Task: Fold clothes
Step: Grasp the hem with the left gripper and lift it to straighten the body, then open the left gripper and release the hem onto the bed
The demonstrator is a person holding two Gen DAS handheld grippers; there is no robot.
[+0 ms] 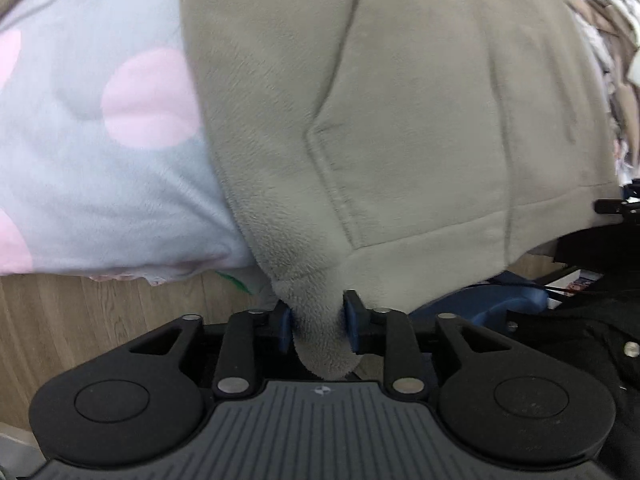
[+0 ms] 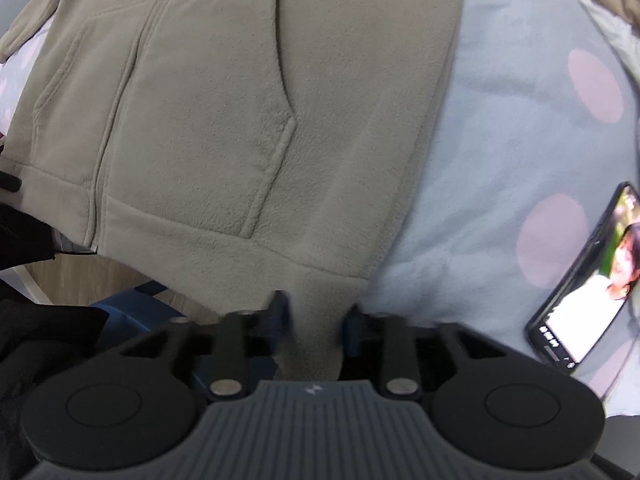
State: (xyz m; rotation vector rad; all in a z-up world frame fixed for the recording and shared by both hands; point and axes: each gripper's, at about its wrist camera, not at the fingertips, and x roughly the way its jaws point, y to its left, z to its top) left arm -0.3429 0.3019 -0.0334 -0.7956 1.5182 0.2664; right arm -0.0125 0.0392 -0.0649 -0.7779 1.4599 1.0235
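Observation:
A grey-beige fleece jacket (image 1: pixel 400 100) with front pockets lies spread over a bed, its hem hanging at the near edge. My left gripper (image 1: pixel 318 320) is shut on the jacket's bottom left hem corner, fleece bunched between the blue pads. In the right wrist view the same jacket (image 2: pixel 248 120) fills the left and middle. My right gripper (image 2: pixel 316 316) is shut on the bottom right hem corner, with fabric pinched between its fingers.
The bed cover (image 1: pixel 100 140) is light blue with pink dots; it also shows in the right wrist view (image 2: pixel 500 160). A lit phone (image 2: pixel 588 280) lies on it at the right. A pile of other clothes (image 1: pixel 608 40) sits at the far right. Wooden floor (image 1: pixel 80 320) lies below the bed edge.

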